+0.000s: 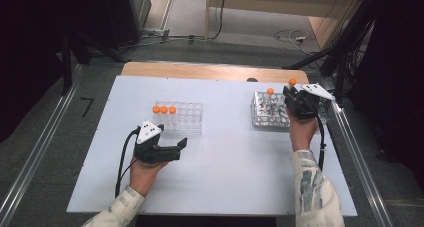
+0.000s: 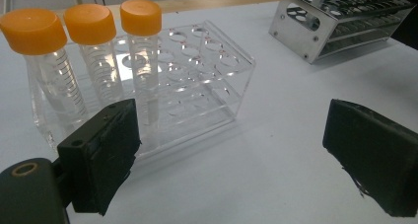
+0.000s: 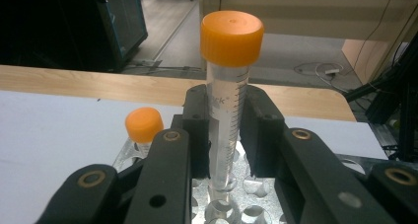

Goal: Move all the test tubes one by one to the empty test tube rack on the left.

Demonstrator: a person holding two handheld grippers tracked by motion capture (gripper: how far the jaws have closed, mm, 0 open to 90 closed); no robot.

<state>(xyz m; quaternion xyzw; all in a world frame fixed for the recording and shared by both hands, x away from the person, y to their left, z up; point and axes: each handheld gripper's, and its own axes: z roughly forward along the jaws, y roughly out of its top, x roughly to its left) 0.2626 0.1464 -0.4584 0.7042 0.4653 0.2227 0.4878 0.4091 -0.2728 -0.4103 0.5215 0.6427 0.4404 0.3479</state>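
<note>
Gripping a clear plastic tube (image 3: pixel 226 135) with printed scale marks and a ribbed orange screw cap, the right gripper (image 3: pixel 227 135) has its two black padded jaws clenched on the tube's round body, just over the metal rack (image 1: pixel 265 118). That rack is a shiny steel box with rows of round holes in its top plate and larger cut-outs in its side wall; it stands on the white table (image 1: pixel 225 177) near the right edge. One more orange-capped tube (image 3: pixel 143 130) stands in it, left of the held one. Well to the left of the metal rack sits a clear plastic rack (image 2: pixel 207 86), a see-through block of round wells, with three capped tubes (image 2: pixel 93 61) in a row at its left end. The left gripper (image 2: pixel 231 145) rests just in front of this clear rack, its blunt black pads released and wide apart with nothing between them.
</note>
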